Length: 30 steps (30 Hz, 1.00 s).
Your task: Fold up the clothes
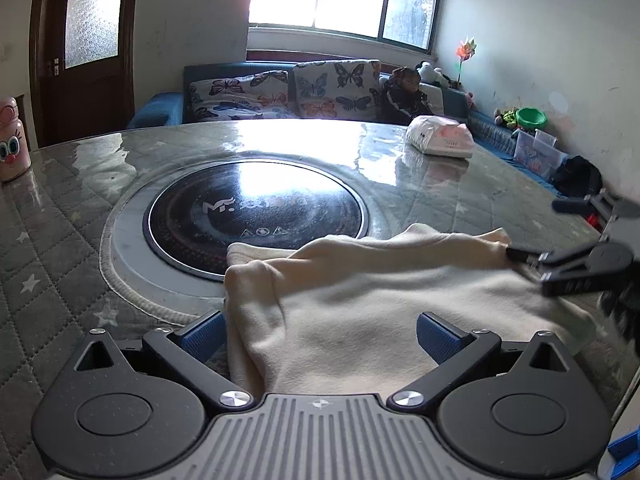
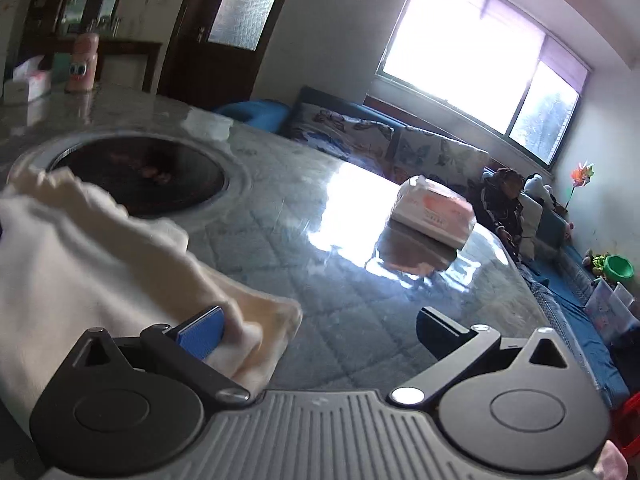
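My left tongs (image 1: 320, 336) are spread wide, the blue pads (image 1: 202, 336) either side of the cream fleece garment (image 1: 360, 300), which runs between them without being pinched. The garment lies bunched at the near edge of the counter (image 1: 60, 240), its far folds overlapping the rim of the round black induction hob (image 1: 256, 216) set in the counter's middle. In the left wrist view my right tongs (image 1: 532, 264) come in from the right edge and reach the garment's right corner. The right wrist view shows those right tongs (image 2: 320, 332) standing apart too, the left blue pad (image 2: 202, 338) pressed against a cream corner, the other finger clear of it, so nothing is clamped. A white tissue pack (image 1: 440, 140) sits toward the far right edge, and a pink cartoon bottle (image 1: 14, 144) at the far left edge
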Available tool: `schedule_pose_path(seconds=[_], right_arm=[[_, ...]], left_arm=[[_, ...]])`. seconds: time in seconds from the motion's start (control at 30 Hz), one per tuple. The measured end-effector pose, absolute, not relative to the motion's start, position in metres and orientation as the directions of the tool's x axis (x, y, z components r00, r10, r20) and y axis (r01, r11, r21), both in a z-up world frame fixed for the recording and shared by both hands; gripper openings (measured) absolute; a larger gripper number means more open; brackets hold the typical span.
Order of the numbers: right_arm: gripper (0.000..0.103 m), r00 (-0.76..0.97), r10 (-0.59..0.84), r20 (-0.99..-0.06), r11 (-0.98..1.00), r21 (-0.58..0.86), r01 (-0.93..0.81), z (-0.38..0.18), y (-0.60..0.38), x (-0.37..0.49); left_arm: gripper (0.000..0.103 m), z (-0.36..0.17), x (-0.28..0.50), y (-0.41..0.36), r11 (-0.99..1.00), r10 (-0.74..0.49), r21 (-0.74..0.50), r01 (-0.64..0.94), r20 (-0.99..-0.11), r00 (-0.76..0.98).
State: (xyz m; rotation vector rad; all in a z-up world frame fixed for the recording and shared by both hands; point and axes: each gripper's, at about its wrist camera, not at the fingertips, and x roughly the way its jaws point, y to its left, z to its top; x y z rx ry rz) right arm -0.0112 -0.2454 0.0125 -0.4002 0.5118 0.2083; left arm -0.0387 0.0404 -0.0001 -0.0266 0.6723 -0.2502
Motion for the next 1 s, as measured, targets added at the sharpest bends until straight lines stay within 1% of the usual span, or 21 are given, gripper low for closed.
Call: schedule_pose_path(seconds=[0.2, 0.37, 0.53, 0.67, 1.0], right_arm=[[0.103, 0.835, 0.153, -0.529, 0.871, -0.327, -0.367, 0.013, -0.226, 0.004], [0.103, 0.822, 0.125, -0.555, 0.866, -0.343, -0.363, 0.003, -0.222, 0.015], [0.103, 0.841, 0.15, -0.52, 0.859, -0.353, -0.371, 0.017, -0.223, -0.004], [0.103, 0.84, 0.201, -0.504, 0.845, -0.345, -0.409, 0.029, -0.216, -0.024], [0.103, 0.775, 0.35, -0.527, 0.742, -0.349, -0.572, 0.036, -0.17, -0.073]], left_arm=[[0.103, -0.006, -0.03, 0.042, 0.973, -0.23, -0.124, 0.197, -0.638, 0.735], [0.103, -0.004, -0.026, 0.047, 0.977, -0.212, -0.137, 0.163, -0.653, 0.727], [0.103, -0.004, -0.023, 0.051, 0.979, -0.203, -0.149, 0.139, -0.666, 0.718], [0.103, -0.004, -0.022, 0.054, 0.981, -0.19, -0.158, 0.112, -0.68, 0.709], [0.103, -0.001, -0.028, 0.065, 0.991, -0.13, -0.123, 0.062, -0.695, 0.707]])
